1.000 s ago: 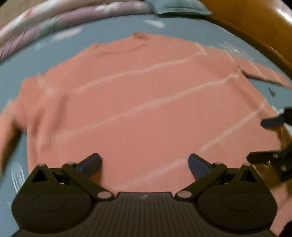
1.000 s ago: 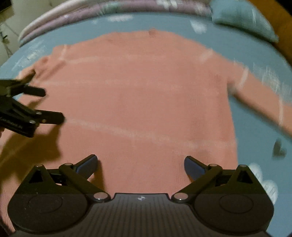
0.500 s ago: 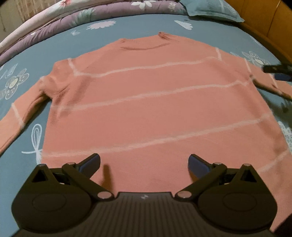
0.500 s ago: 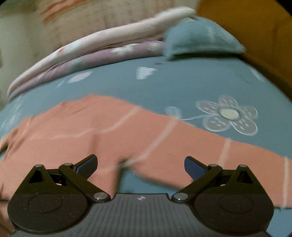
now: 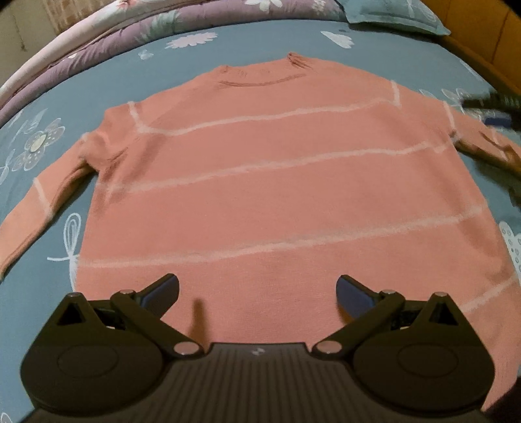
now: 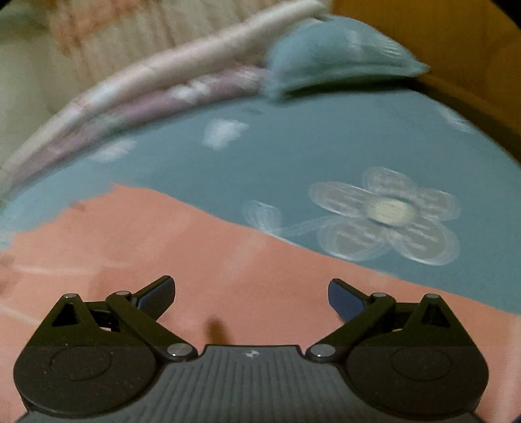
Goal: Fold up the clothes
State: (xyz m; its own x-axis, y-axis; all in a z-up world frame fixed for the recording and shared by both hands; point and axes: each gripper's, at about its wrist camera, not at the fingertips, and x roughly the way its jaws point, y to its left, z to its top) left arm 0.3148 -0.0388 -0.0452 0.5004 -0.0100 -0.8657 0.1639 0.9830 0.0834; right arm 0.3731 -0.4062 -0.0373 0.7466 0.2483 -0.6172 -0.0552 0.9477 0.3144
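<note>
Left wrist view: my left claw [image 5: 257, 289] hangs over the hem end of the pink sweater [image 5: 267, 188], fingers spread wide with nothing between them. The sweater is my landmark. It lies flat and opened out on the blue flowered bedsheet [image 5: 247, 42], neckline at the far end, one sleeve trailing out left of the body, the other running off to the right. I judge it is spread this way so the sleeves can be turned in over the body. Past the right sleeve a dark blurred shape shows my right claw. Beyond the neckline sit a rolled purple quilt [image 5: 136, 29] and a blue pillow [image 5: 400, 16].

Right wrist view: my right claw [image 6: 250, 294] hovers low over the sweater's [image 6: 162, 260] right shoulder and sleeve, fingers equally wide apart, gripping nothing. I judge it is lined up there to take hold of that sleeve. The picture is smeared, so I cannot tell whether the fingertips touch the cloth.

No box, basket or other container shows in either view.
</note>
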